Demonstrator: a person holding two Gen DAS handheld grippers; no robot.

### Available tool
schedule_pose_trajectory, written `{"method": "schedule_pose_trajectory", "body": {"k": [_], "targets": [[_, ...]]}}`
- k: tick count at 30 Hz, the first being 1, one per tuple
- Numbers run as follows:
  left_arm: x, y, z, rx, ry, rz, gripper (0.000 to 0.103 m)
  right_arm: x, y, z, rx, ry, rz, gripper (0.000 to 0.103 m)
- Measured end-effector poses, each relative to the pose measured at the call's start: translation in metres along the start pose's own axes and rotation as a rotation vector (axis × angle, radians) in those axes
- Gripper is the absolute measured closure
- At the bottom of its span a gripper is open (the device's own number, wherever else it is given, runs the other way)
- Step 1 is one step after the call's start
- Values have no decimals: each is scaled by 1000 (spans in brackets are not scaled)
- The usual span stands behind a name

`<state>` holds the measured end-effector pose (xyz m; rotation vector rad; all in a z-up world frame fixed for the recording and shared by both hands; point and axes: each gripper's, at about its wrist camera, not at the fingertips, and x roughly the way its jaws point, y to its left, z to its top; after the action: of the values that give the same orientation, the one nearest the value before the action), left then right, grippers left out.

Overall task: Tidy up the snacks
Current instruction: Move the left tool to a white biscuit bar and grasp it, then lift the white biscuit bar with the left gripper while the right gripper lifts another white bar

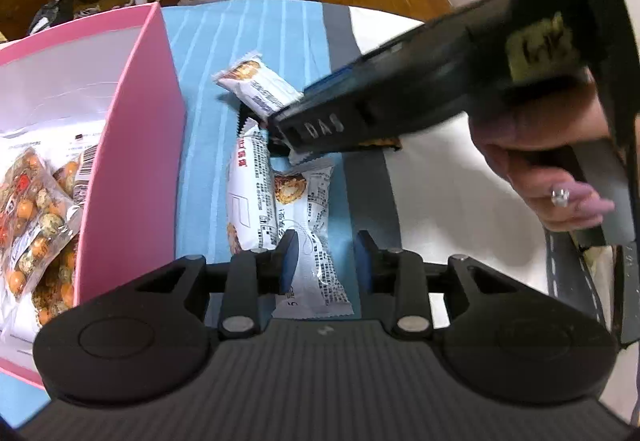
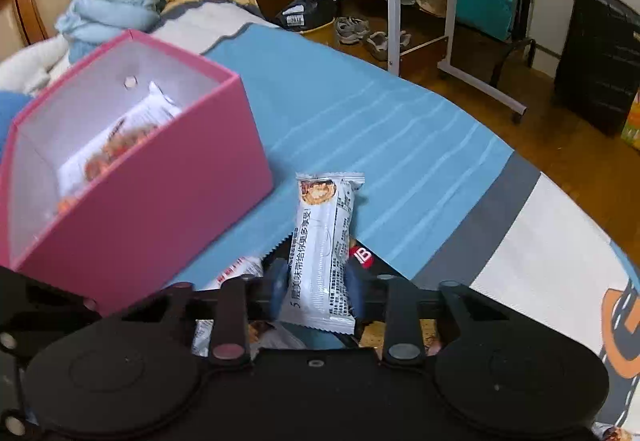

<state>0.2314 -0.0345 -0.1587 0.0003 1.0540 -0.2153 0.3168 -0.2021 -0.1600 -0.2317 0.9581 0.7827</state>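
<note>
Right wrist view: right gripper (image 2: pixel 318 291) is clamping a light, crinkly snack packet (image 2: pixel 325 241) mid-length; left gripper (image 1: pixel 326 255) is hanging apart.

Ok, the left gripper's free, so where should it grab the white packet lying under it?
Pinch the packet across its narrow middle from above: it lies flat, lengthwise between the left gripper's open fingers. A neighbouring packet crowds one edge.

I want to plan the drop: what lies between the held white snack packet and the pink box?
In the right wrist view, only bare blue cloth lies between the snack packet in the right gripper and the pink box.
</note>
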Motion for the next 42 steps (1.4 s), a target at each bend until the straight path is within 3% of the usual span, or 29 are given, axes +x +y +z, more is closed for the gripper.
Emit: {"method": "schedule_pose_trajectory", "body": {"k": [2,5,7,12,14,19,22,33,42], "targets": [[1,0,-1,4,1,32,71,-4,0,-3,3,-18,-15,74],[11,3,0,31,67,87,71,-13,0,-9,26,-45,-47,75],[15,6,-1,20,92,45,71,-20,-3,-15,57,-61,-51,76],[14,1,-3,58,69,51,71,-37,-12,-35,139,-82,-60,76],[12,2,-4,59,62,37,75,-43,-12,-42,156,-88,-65,76],[8,6,-7,41,77,7,78,-50,-14,-60,258,-34,-102,77],[-3,5,-11,43,87,-26,78,-59,-13,-73,336,-49,-87,77],[-40,-11,-21,62,104,-92,78,-104,26,-105,380,-103,-108,77],[-74,-28,-44,145,87,-143,78,-136,51,-122,365,-62,-135,77]]}}
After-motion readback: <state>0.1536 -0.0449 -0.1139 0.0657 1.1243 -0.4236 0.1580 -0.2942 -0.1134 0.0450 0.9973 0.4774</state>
